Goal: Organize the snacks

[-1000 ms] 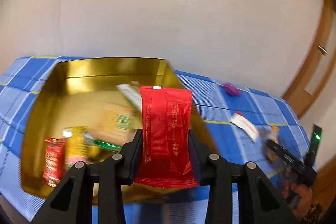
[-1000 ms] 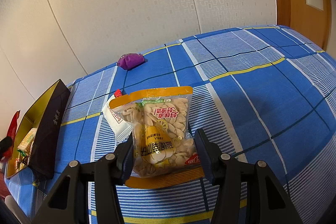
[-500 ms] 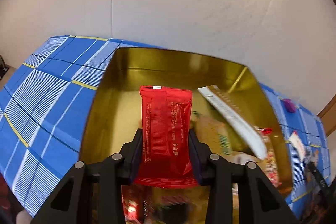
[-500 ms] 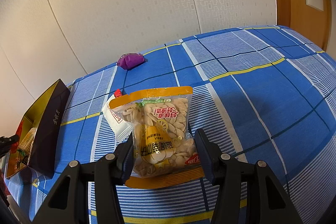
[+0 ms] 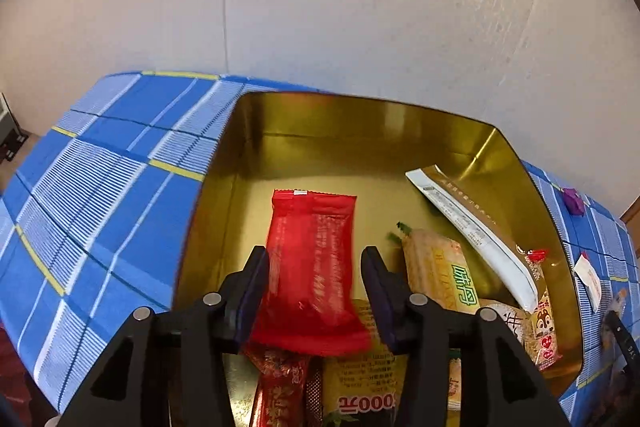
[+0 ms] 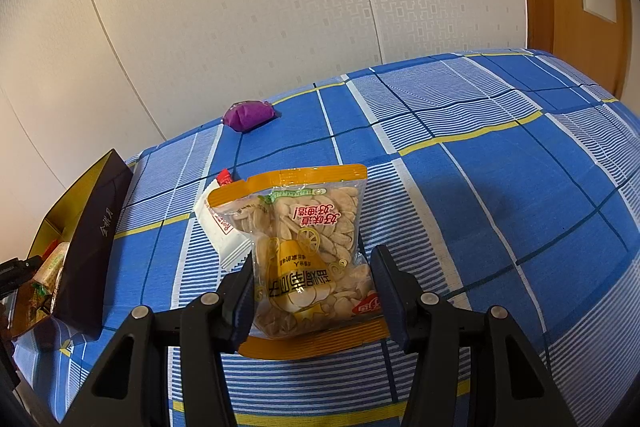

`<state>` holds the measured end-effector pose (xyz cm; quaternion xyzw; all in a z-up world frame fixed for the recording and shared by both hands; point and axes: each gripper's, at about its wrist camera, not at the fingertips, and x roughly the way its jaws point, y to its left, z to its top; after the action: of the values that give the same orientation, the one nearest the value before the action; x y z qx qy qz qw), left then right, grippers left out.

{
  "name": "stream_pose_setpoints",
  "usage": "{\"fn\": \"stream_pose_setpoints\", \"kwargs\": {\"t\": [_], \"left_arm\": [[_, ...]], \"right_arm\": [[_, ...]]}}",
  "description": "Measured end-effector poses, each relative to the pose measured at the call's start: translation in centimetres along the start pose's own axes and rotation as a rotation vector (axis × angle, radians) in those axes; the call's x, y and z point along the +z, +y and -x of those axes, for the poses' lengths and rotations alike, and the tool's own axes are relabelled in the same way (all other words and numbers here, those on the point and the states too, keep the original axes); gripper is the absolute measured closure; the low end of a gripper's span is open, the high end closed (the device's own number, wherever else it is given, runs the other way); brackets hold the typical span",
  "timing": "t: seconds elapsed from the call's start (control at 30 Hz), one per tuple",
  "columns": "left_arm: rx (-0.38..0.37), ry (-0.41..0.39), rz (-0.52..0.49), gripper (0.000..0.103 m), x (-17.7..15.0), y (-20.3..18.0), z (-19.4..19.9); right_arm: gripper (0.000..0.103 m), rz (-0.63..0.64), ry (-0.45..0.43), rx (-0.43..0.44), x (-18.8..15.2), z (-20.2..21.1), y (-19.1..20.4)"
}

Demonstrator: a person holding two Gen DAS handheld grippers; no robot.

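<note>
2 grippers work here: the left gripper (image 5: pixel 316 267) is opening, its jaws parting from a glossy red packet (image 5: pixel 312 267) over the gold box (image 5: pixel 360 131); the right gripper (image 6: pixel 312 279) clamps a clear, orange-edged seed bag (image 6: pixel 308 251) above the blue checked cloth (image 6: pixel 520 207).

Left tongs (image 5: pixel 314 263) opening, right tongs (image 6: pixel 312 279) clamped
</note>
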<state>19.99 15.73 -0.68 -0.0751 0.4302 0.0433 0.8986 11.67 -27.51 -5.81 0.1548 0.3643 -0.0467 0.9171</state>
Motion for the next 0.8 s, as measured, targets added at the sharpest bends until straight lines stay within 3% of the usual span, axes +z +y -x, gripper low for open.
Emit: {"fn": "stream_pose_setpoints", "kwargs": {"t": [0.2, 0.4, 0.5, 0.6, 0.63, 0.67, 0.8], "left_arm": [[-0.029, -0.082, 0.008, 0.055, -1.4, -0.1, 2.8], [-0.105, -0.103, 0.006, 0.055, -3.5, -0.6, 4.7], [-0.139, -0.108, -0.012, 0.055, -4.6, -1.3, 5.7], [-0.166, -0.111, -0.034, 0.055, -5.7, -2.0, 6.5], [-0.172, -0.113, -0.039, 0.055, -6.1, -2.2, 6.8], [-0.178, -0.116, -0.045, 0.055, -6.4, -2.4, 7.1], [-0.197, -0.113, -0.061, 0.055, -7.9, -2.7, 7.8]], "right_arm": [[0.049, 0.000, -0.001, 0.000, 0.0, 0.0, 0.0], [0.050, 0.001, -0.015, 0.014, -0.3, 0.4, -0.1], [0.051, 0.095, -0.033, -0.006, -1.3, 0.8, 1.3], [0.055, 0.163, -0.054, 0.000, -1.7, 1.1, 2.7], [0.066, 0.180, -0.065, 0.005, -1.8, 1.3, 3.0], [0.069, 0.192, -0.069, 0.012, -1.9, 1.3, 3.3], [0.072, 0.239, -0.074, 0.004, -2.1, 1.6, 4.3]]}}
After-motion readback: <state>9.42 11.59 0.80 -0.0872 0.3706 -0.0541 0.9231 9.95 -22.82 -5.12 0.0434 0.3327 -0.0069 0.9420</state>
